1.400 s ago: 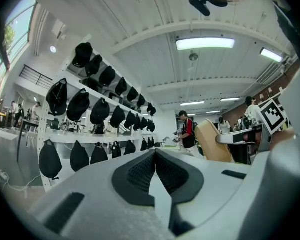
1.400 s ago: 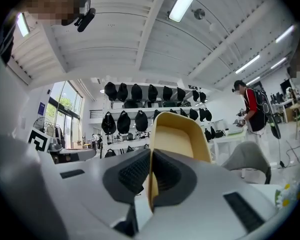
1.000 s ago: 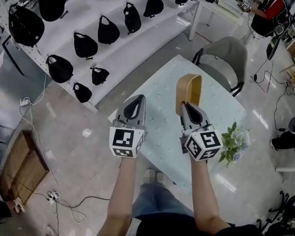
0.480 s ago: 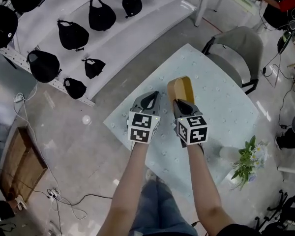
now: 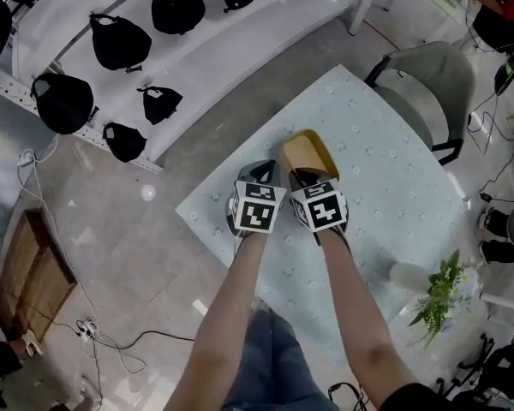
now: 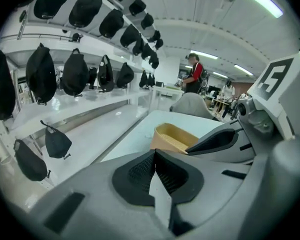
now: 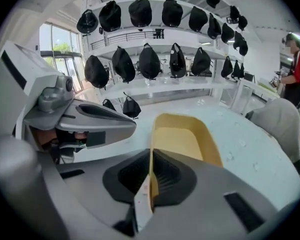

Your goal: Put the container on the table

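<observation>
A tan, open-topped container [image 5: 306, 151] hangs over the pale green table [image 5: 394, 187], near its left edge. My right gripper [image 5: 303, 176] is shut on the rim of the container's near wall. In the right gripper view that rim [image 7: 151, 159] runs between the closed pads and the container [image 7: 185, 139] stretches away ahead. I cannot tell whether its base touches the table. My left gripper [image 5: 263, 175] sits close beside the right one, shut on nothing. In the left gripper view its gripper [image 6: 155, 156] is closed, with the container [image 6: 172, 136] ahead to the right.
A grey chair [image 5: 433, 80] stands at the table's far right. A vase of flowers [image 5: 437, 294] sits at the table's near right. White shelves with black bags [image 5: 120, 37] run along the far left. Cables [image 5: 94, 336] and a wooden board [image 5: 26, 272] lie on the floor.
Both grippers have drawn together and come further over the table. The container has gone from standing tall on end to lying lower and more level.
</observation>
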Action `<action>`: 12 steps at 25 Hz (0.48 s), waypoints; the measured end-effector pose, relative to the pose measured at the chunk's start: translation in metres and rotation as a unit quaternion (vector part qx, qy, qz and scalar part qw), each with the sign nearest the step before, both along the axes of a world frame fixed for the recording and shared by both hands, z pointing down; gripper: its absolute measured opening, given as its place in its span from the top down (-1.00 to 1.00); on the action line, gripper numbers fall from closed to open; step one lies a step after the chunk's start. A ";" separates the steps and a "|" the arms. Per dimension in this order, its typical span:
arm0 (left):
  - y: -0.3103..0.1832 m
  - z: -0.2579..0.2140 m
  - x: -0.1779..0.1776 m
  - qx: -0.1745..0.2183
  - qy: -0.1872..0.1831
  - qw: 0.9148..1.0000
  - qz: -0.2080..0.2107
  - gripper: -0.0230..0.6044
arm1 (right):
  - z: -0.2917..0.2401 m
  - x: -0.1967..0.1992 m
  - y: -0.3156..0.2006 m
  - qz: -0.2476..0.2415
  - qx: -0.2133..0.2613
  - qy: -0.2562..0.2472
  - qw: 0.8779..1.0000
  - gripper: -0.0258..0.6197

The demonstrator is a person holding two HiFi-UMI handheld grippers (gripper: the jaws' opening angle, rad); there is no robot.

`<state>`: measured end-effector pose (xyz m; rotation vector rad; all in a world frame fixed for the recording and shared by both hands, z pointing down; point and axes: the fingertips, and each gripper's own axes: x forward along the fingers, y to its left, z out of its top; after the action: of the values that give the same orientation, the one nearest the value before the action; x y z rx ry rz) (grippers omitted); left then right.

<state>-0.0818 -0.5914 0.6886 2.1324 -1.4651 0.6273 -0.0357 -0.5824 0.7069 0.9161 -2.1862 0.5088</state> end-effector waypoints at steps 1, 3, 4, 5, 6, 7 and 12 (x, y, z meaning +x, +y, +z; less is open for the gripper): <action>0.002 0.003 -0.001 -0.004 0.001 1.000 -0.001 0.90 | 0.003 -0.001 0.000 -0.002 -0.006 0.002 1.000 0.87; 0.008 0.011 -0.004 -0.014 0.001 1.000 -0.003 0.90 | 0.007 -0.002 0.000 -0.003 -0.018 -0.003 1.000 0.85; 0.011 0.015 -0.005 -0.019 0.002 1.000 -0.004 0.90 | 0.009 -0.003 0.000 -0.001 -0.024 -0.008 1.000 0.84; 0.014 0.018 -0.007 -0.023 0.003 1.000 -0.006 0.90 | 0.010 -0.004 0.000 0.001 -0.030 -0.016 0.999 0.82; 0.016 0.020 -0.008 -0.025 0.004 1.000 -0.008 0.90 | 0.011 -0.005 0.000 0.003 -0.035 -0.023 0.999 0.81; 0.018 0.022 -0.010 -0.026 0.006 1.000 -0.011 0.90 | 0.011 -0.006 0.000 0.005 -0.039 -0.029 0.999 0.80; 0.024 0.027 -0.013 -0.029 0.013 0.999 -0.017 0.90 | 0.007 -0.015 -0.002 0.000 -0.045 -0.049 0.998 0.69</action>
<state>-0.0948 -0.5678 0.7159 2.0608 -1.4493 0.6204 -0.0504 -0.5848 0.7139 0.8598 -2.2311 0.6591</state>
